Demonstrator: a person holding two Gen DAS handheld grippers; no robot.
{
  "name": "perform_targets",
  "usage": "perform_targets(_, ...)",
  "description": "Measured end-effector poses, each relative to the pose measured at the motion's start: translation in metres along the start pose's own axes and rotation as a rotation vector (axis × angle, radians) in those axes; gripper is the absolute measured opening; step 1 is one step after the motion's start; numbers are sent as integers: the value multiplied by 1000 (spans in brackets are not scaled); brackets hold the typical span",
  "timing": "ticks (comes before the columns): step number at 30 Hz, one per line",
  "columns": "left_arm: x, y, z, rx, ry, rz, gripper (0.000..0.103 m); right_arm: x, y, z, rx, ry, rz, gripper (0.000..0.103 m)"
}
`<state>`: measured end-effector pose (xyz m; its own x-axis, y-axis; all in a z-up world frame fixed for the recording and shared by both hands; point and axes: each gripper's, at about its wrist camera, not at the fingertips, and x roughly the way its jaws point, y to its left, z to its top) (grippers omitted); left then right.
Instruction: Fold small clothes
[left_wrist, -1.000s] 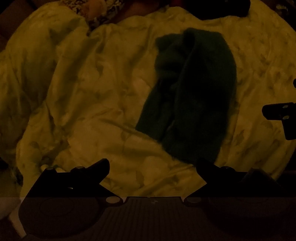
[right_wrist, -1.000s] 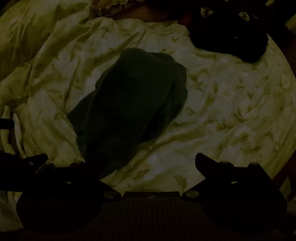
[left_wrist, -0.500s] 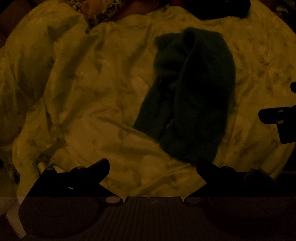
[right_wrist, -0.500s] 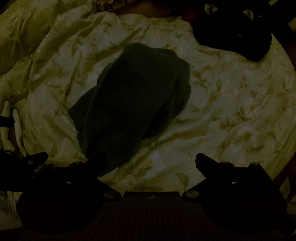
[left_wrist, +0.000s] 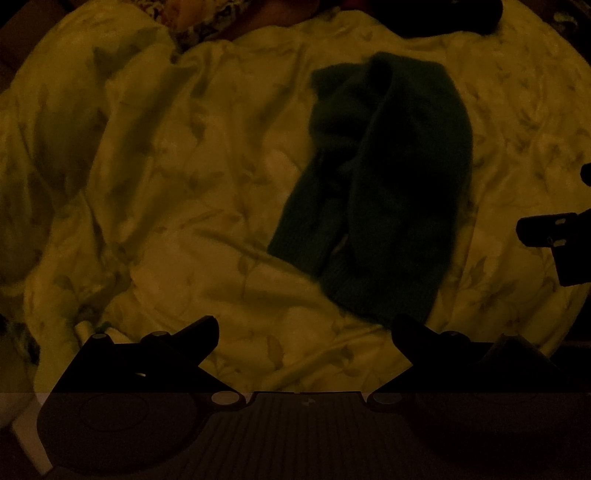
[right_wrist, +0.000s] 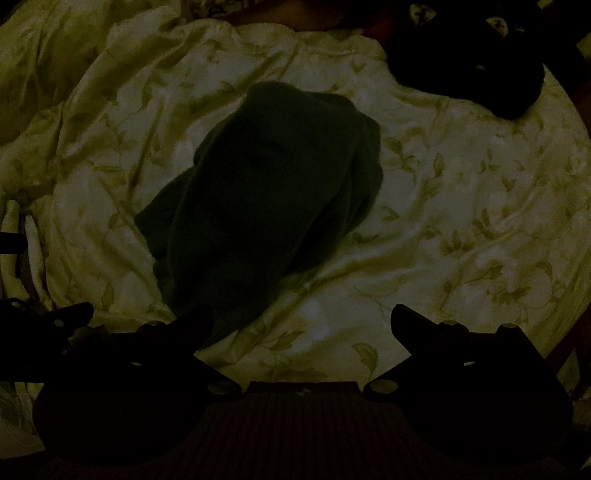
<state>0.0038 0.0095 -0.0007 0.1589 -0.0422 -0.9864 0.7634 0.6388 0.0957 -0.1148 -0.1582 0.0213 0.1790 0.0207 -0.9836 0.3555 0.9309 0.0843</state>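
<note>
Room very dim, yellowish light. A dark green garment (left_wrist: 384, 184) lay crumpled near the middle of a pale leaf-printed bedspread (left_wrist: 184, 206), folded loosely on itself into a long lump. Its long axis ran from the bedspread's far edge toward the near edge, slanting a little to the left as it came closer. At the far right corner sat another dark heap (right_wrist: 480, 62) (more clothing, I supposed; too dark to tell).

Left gripper (left_wrist: 304, 328): fingers spread wide, nothing between them, hanging above the near edge. The garment lay ahead of it and off to its right, the near end just beyond its right finger.

Right gripper (right_wrist: 301, 317): also wide and empty. The garment lay ahead and to its left, its near end running under that gripper's left finger as seen from the wrist view; whether it touched, I could not tell. The right looked the nearer of the two to that end.

So the garment sat between the two tools, each able to take one side of the near end.

Compared with a second earlier: the garment kept its shape and place; in the left view it appeared unchanged, while in the right view the whole scene had slipped slightly, which suggested a small drift of that gripper. No grasp yet.
</note>
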Motion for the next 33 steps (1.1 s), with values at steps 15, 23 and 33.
perform_targets(15, 0, 4, -3, -18, 8, 4, 103, 1, 2, 0, -3, 1, -4, 102)
perform_targets(23, 0, 4, -3, -19, 11, 5, 103, 2, 3, -2, -3, -1, -6, 102)
perform_targets(33, 1, 3, -5, -21, 17, 4, 103, 2, 4, -4, -4, 1, -6, 102)
